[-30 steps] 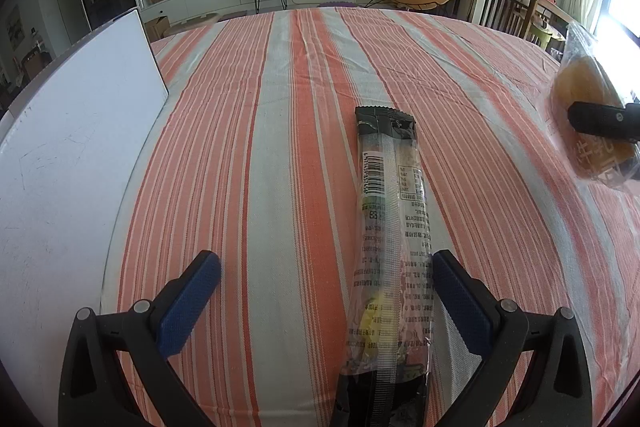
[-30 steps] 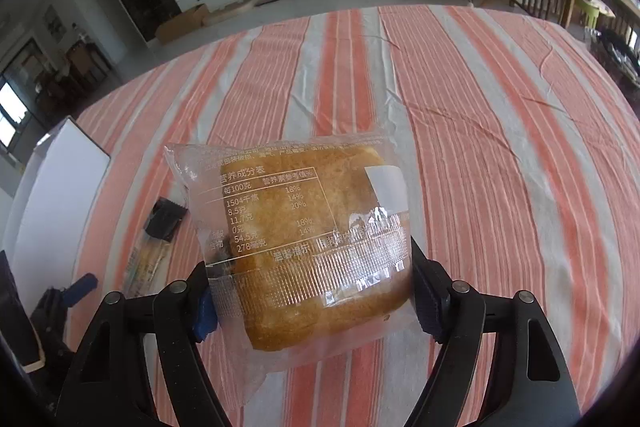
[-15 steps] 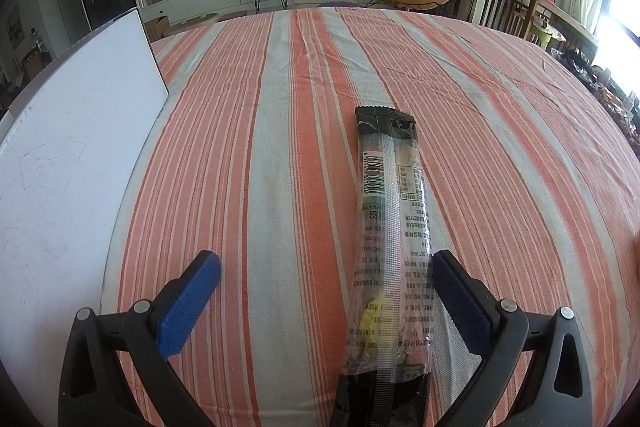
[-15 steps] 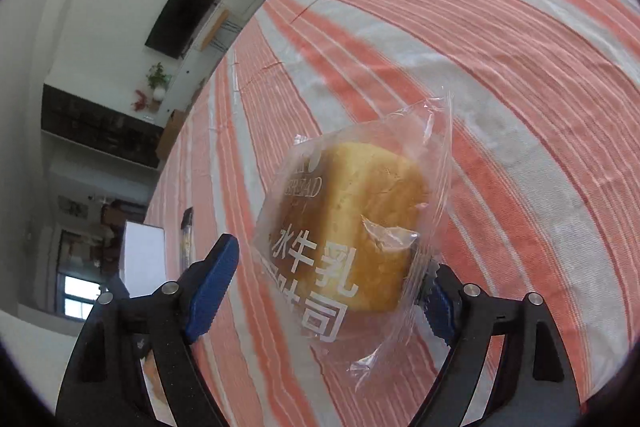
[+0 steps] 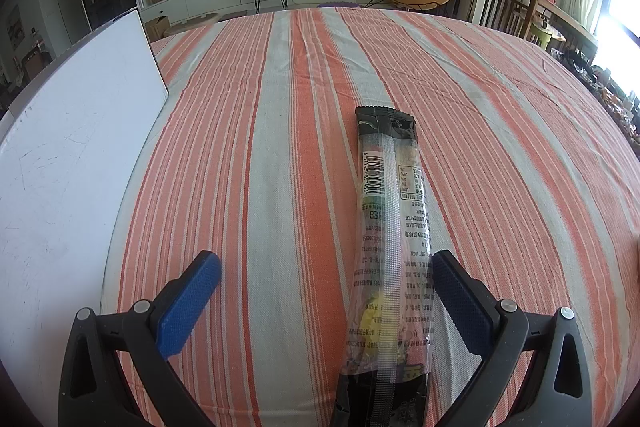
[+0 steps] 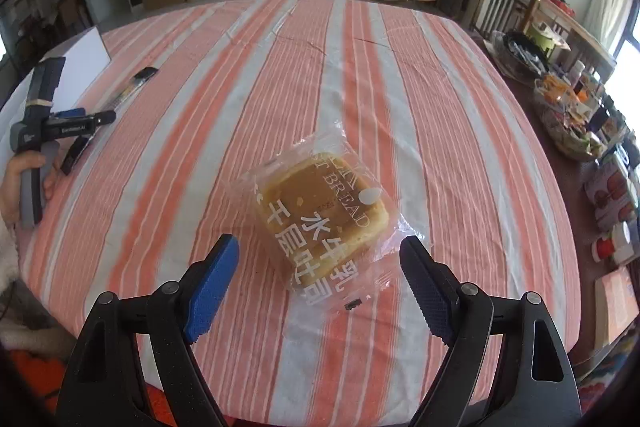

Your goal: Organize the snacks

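A long clear-and-black snack stick packet [image 5: 390, 239] lies lengthwise on the striped tablecloth [image 5: 260, 147], its near end between the fingers of my open left gripper [image 5: 326, 291], closer to the right finger. A bread in a clear wrapper [image 6: 324, 215] lies flat on the cloth just ahead of my open, empty right gripper [image 6: 320, 279]. The right wrist view also shows the left gripper [image 6: 80, 131] at the far left with the stick packet [image 6: 132, 87] beyond it.
A white box [image 5: 68, 167] stands on the table's left side, also seen in the right wrist view [image 6: 90, 55]. Bowls and packets of other snacks [image 6: 576, 123] crowd a side table to the right. Chairs stand beyond the table.
My right gripper turned the bread over, opened and let it go onto the cloth, then drew back. The left gripper and the stick packet have not moved.
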Tool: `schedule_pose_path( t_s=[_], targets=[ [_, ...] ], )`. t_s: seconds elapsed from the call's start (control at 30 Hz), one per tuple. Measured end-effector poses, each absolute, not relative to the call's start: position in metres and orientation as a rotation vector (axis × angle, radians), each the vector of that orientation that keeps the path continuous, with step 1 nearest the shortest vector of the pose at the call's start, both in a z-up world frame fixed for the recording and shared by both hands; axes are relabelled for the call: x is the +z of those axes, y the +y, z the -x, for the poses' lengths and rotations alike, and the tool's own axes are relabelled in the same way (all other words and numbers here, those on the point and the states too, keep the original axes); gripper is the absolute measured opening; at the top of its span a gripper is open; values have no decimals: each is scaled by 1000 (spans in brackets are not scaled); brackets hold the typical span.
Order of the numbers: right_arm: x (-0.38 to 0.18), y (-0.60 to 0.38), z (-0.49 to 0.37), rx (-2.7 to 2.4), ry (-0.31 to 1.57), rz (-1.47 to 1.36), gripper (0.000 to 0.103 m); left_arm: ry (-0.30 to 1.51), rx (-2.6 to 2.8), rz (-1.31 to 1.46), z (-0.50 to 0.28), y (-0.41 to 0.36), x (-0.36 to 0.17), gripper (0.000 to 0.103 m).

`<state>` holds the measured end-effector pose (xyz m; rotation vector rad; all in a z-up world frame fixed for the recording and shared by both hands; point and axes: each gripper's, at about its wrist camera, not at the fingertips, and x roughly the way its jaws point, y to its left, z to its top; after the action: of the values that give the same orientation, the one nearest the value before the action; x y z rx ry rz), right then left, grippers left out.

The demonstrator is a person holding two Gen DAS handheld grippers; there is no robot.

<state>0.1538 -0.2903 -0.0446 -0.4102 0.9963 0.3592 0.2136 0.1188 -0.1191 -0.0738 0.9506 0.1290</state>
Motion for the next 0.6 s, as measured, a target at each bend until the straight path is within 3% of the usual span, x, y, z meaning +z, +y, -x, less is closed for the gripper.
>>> schedule_pose_path(
  t_s=[0.1, 0.27, 0.3, 0.37, 0.6],
  targets=[
    [-60, -287, -183, 402, 1066, 518, 86, 951, 129, 74, -214, 119, -119, 103],
    [-101, -304, -230, 354, 1256, 260, 86, 950, 129, 74, -214, 119, -119, 103],
    [-97, -305, -232, 328, 1202, 201, 78, 950, 129, 74, -214, 119, -119, 103],
    [-94, -305, -228, 302, 1154, 90, 75, 951, 129, 74, -214, 119, -119, 103],
    [-92, -246, -185, 267, 1109, -101, 74, 951, 129, 74, -214, 119, -119, 103]
  ],
)
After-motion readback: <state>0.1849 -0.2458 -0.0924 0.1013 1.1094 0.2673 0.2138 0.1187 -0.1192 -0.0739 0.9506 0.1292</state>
